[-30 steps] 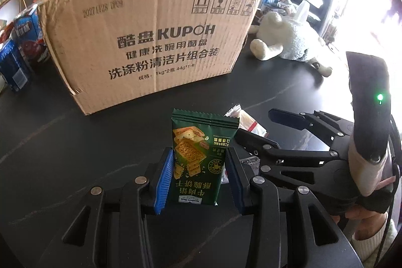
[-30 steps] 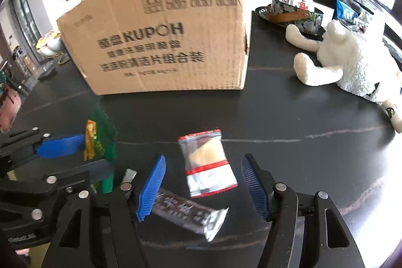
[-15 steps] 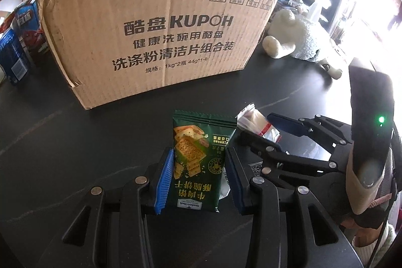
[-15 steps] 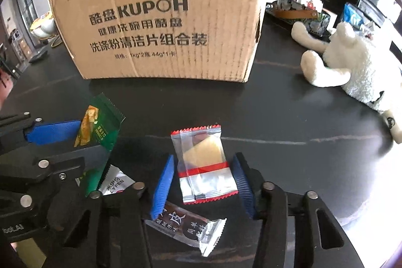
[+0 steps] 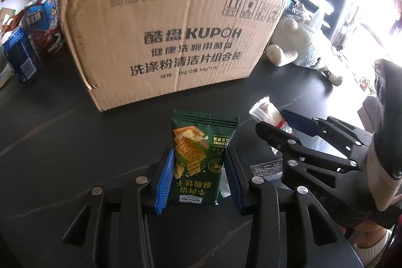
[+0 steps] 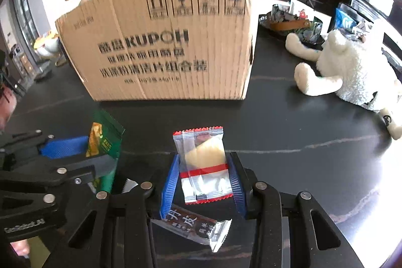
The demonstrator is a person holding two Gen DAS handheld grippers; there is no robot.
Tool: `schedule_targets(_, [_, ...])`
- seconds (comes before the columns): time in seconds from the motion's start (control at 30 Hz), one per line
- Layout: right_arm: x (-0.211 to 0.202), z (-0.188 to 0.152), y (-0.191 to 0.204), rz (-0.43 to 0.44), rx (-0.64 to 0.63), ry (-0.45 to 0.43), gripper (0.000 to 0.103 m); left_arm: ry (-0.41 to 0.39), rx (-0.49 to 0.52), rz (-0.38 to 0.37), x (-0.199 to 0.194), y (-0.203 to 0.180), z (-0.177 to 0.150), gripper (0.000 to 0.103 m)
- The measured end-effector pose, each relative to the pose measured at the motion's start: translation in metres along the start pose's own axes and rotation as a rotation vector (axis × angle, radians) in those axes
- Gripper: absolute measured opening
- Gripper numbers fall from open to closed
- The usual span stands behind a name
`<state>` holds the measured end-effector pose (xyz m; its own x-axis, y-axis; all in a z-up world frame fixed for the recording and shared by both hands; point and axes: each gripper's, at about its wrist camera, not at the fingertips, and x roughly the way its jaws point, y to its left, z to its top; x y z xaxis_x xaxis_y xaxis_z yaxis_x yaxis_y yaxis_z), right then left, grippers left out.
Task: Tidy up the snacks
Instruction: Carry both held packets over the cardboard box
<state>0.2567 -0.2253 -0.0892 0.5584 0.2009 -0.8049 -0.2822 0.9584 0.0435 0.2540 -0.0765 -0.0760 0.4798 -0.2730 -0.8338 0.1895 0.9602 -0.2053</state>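
My left gripper point(image 5: 200, 153) is shut on a green cracker packet point(image 5: 198, 137), held upright just above the black table. Beside it, my right gripper point(image 6: 204, 160) has its jaws closing, and both blue pads press the sides of a clear red-striped snack packet point(image 6: 201, 150) holding a pale yellow piece. That packet hangs clear of the table. A brown wrapped bar point(image 6: 193, 225) lies on the table under the right gripper. The open cardboard box point(image 6: 163, 47) printed KUPOH stands just beyond both grippers. In the right wrist view the green packet point(image 6: 108, 132) shows at the left.
A white plush sheep point(image 6: 351, 72) lies right of the box, with a floral pouch point(image 6: 291, 24) behind it. Blue snack boxes point(image 5: 37, 21) stand left of the cardboard box. A small silver wrapper point(image 6: 130, 185) lies between the grippers. Bare black tabletop point(image 6: 289, 122) stretches to the right.
The right gripper's jaws closed from wide apart onto the clear packet, which has come up off the table. The left gripper kept its grip on the green packet.
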Motion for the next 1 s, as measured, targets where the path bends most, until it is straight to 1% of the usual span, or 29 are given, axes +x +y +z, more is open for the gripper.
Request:
schedule_targets(0.17, [-0.025,0.005,0.006,0.016,0.01,-0.056,0.04,-0.039,0.012,-0.005,-0.019,-0.004,0.003,0.039])
schedule_targets(0.33, [-0.053,0.014,0.016,0.027,0.012,-0.121,0.04,-0.099,0.024,-0.009,-0.047,-0.003,0.006,0.039])
schedule_targets(0.57, [-0.084,0.035,0.022,0.038,0.023,-0.211,0.04,-0.171,0.047,-0.005,-0.083,-0.002,0.014,0.039])
schedule_targets(0.63, [-0.092,0.04,0.025,0.039,0.029,-0.232,0.04,-0.186,0.05,-0.009,-0.092,-0.001,0.02,0.039])
schedule_targets(0.73, [-0.099,0.048,0.028,0.038,0.029,-0.255,0.04,-0.216,0.068,0.004,-0.105,-0.001,0.027,0.039])
schedule_targets(0.8, [-0.104,0.055,0.031,0.04,0.028,-0.268,0.04,-0.225,0.072,-0.005,-0.113,0.001,0.035,0.039])
schedule_targets(1.0, [-0.113,0.08,0.037,0.039,0.026,-0.296,0.04,-0.269,0.095,0.023,-0.131,0.006,0.062,0.039])
